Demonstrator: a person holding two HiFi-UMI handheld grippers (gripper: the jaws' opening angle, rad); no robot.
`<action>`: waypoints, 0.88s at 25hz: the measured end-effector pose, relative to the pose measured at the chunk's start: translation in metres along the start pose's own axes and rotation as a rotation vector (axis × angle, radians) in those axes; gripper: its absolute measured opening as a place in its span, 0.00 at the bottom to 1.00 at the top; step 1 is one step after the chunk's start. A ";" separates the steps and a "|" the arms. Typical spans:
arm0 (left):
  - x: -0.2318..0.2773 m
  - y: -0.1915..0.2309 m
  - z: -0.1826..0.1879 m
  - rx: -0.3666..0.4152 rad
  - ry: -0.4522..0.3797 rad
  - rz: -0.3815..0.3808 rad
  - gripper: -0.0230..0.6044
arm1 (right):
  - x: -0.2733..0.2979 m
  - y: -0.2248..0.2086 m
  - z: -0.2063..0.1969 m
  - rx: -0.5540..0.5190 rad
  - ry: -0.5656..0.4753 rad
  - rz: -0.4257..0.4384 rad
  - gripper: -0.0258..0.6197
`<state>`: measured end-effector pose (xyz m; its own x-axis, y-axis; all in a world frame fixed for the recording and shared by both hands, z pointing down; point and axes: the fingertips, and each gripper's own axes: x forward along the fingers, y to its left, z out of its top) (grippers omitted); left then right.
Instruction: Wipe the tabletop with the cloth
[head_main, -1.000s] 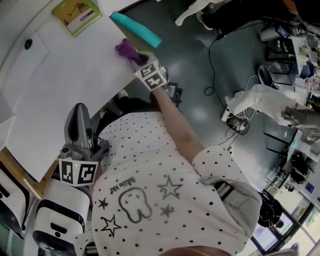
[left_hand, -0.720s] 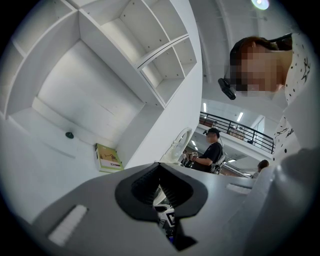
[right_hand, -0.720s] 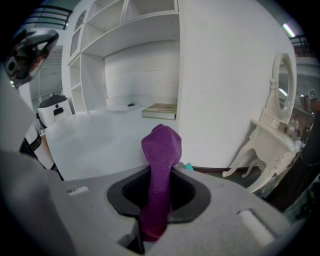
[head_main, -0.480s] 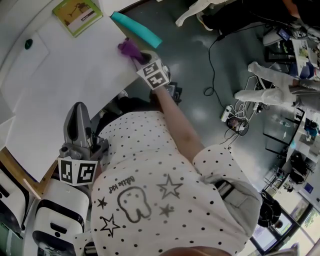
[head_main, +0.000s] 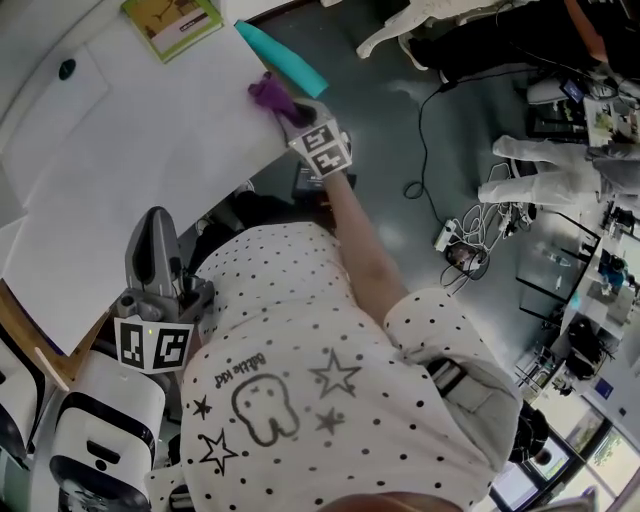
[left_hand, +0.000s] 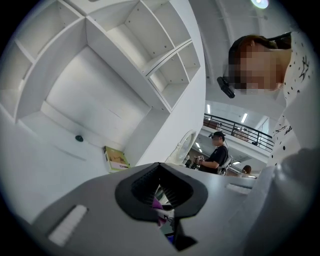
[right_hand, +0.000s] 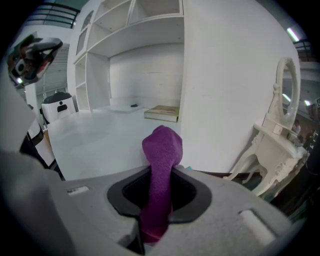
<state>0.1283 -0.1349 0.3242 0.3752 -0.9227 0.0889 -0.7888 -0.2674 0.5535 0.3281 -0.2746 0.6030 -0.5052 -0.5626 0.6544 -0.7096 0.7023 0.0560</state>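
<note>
The right claw (head_main: 288, 110) is clamped tight on the purple cloth (head_main: 265, 92). In its own view the jaws pinch the lower part of the cloth (right_hand: 161, 150) while the rest stands up out of them in a rounded bunch. The left claw (head_main: 151, 222) has its jaws together with nothing between them. It is held low at the person's side by the table's near edge, well apart from the cloth, and tilts up toward the shelves (left_hand: 125, 55).

The white tabletop (head_main: 140, 170) is the biggest thing here. The cloth sits at its right edge near the far corner, though I can't tell whether it is pressing on the surface. Just beyond that edge lies a long teal piece (head_main: 285, 55), close to the cloth. A green book (head_main: 172, 15) lies flat at the far end of the table. A small dark knob (head_main: 66, 69) sits off to its left, apart from everything else.
</note>
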 end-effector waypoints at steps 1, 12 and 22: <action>-0.005 0.003 0.002 -0.003 -0.006 0.012 0.03 | 0.000 -0.001 0.000 0.009 -0.002 -0.003 0.14; -0.052 0.026 0.006 -0.032 -0.023 0.045 0.03 | -0.031 -0.001 0.037 0.152 -0.115 -0.037 0.15; -0.135 0.045 0.041 0.039 -0.095 0.066 0.03 | -0.143 0.102 0.118 0.086 -0.354 -0.068 0.15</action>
<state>0.0229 -0.0337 0.3033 0.2753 -0.9604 0.0440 -0.8292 -0.2140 0.5164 0.2704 -0.1741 0.4266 -0.5835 -0.7331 0.3494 -0.7783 0.6276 0.0172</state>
